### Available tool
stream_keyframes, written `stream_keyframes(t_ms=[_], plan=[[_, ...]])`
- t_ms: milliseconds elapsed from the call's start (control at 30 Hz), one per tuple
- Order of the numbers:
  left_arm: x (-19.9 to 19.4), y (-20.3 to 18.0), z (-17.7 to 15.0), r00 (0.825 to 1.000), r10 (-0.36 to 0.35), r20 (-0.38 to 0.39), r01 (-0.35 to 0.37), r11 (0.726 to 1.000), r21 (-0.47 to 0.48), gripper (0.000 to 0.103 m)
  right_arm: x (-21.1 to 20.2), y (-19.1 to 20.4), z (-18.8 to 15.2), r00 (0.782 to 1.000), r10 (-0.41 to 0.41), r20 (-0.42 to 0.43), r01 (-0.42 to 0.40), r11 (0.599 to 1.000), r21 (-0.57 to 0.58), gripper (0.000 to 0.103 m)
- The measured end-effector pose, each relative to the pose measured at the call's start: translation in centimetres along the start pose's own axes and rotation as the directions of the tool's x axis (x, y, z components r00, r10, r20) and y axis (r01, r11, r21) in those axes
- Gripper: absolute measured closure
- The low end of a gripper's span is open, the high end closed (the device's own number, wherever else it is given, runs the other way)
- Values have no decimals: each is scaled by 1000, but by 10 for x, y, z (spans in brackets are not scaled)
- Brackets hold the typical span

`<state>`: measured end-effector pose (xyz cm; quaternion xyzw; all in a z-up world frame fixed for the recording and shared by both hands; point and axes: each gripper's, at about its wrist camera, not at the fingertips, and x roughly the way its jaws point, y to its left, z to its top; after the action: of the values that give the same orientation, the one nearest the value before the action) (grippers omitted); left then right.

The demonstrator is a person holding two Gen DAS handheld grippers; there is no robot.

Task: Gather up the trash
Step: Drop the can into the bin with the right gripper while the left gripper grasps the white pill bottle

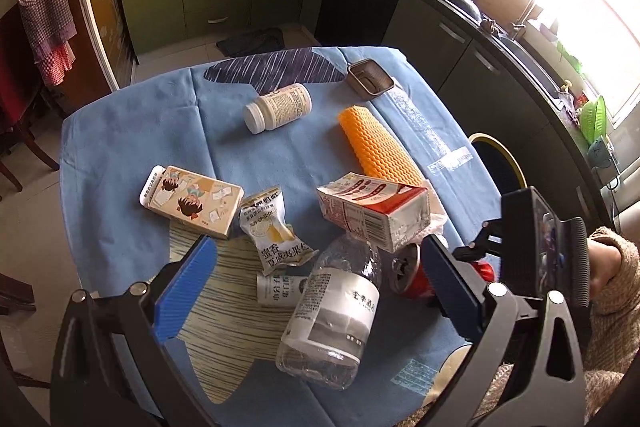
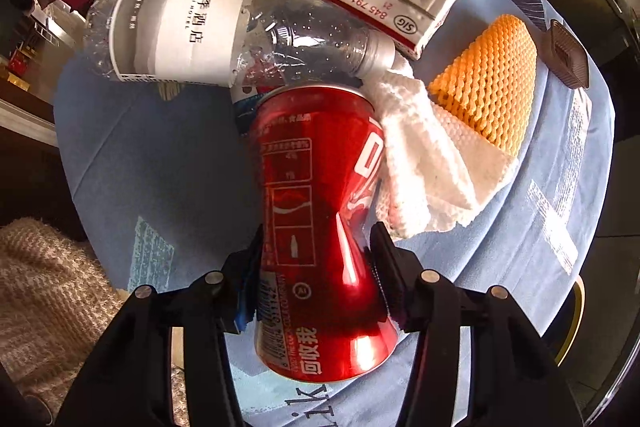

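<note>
Two hand-held grippers, one spread wide, one closed on a can

The left gripper point(image 1: 316, 291) is held tilted downward, its blue-padded fingers point(image 1: 188, 291) set far apart at the lower left and lower right of its view, with nothing pressed between them. The right gripper point(image 2: 316, 247) is pointed straight down, its black fingers point(image 2: 386, 263) pressed against the dented waist of the red can point(image 2: 320, 211). A hand point(image 1: 604, 267) in a knitted sleeve point(image 1: 618, 299) is seen at the right edge of the left view.

Left wrist camera looks steeply down past its fingers across the table point(image 1: 120, 147). Right camera hangs close, facing seemingly straight down. Both catch the red can point(image 2: 320, 227) and clear bottle point(image 1: 332, 311).
</note>
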<state>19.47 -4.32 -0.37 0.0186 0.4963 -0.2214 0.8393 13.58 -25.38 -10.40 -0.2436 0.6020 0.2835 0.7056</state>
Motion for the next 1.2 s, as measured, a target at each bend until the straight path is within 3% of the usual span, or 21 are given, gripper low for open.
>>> stream_keyframes(t_ms=[233,300,433,500,633,733,867,1033,1133,1200], plan=[[42,-4,54,998,-58,-32,64,977,203,6,-49,-5,-33,994,77,74,-81,995,60,52],[55,-4,71,999,-21,-29,28,964,265,6,-69,-15,-42,993,78,94,-87,992,95,52],[84,-10,99,998,70,8,-66,896,440,6,-99,-50,-68,991,31,132,-59,976,209,52],[102,-10,111,995,102,-11,-84,875,476,6,-112,-72,-85,989,-5,145,-37,958,285,52],[141,-6,128,984,172,-54,-122,858,499,6,-128,-125,-121,987,-69,147,-5,894,448,52],[161,-1,138,982,161,-96,-95,869,485,7,-127,-162,-146,988,-79,135,-8,837,548,52],[185,2,137,975,160,-153,-59,853,519,11,-117,-199,-177,990,-74,116,-18,767,641,52],[202,9,135,967,137,-213,-10,862,507,35,-100,-241,-202,993,-74,96,-18,693,721,53],[204,10,133,967,136,-215,-7,860,511,39,-88,-262,-211,994,-79,77,-6,657,754,55],[204,9,131,968,114,-223,14,864,502,52,-80,-275,-217,995,-79,63,1,634,774,56]])
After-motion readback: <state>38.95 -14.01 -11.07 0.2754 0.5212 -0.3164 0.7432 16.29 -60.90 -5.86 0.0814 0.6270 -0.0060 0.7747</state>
